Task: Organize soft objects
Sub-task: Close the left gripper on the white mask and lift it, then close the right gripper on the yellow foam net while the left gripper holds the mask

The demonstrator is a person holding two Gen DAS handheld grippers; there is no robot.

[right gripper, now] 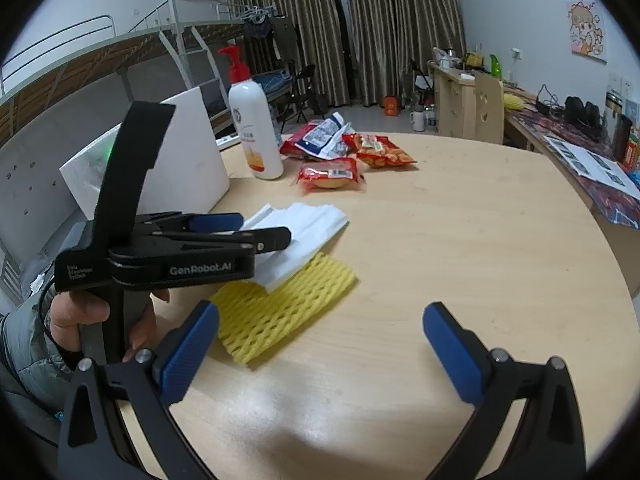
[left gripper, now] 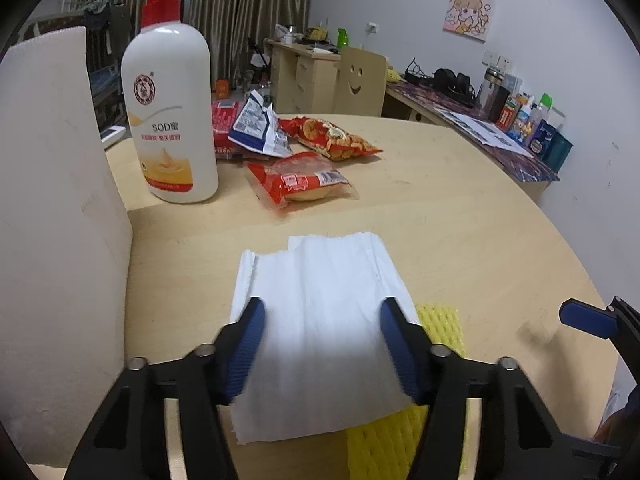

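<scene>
Tissue stack on yellow foam net, both grippers spread wide over the round table.

Nearest, the left gripper [left gripper: 322, 344] has its fingers apart, straddling one folded white tissue stack [left gripper: 316, 320] without pinching it; the stack's long axis runs straight away along the fingers. It lies on top of one yellow foam net [right gripper: 280, 312], whose long axis runs diagonally under it and sticks out at the right. The right gripper [right gripper: 320, 348] hangs beside it over bare wooden table [right gripper: 460, 240], fingers apart, holding nothing. Beyond stand a white foam board [left gripper: 52, 208] on the left, one pump lotion bottle [left gripper: 170, 116], and four snack packets: a bun packet [left gripper: 300, 180] nearest, a cracker bag [left gripper: 334, 138], a blue-white wrapper [left gripper: 258, 128] and a red pack [left gripper: 226, 124], all well apart from the tissue.
</scene>
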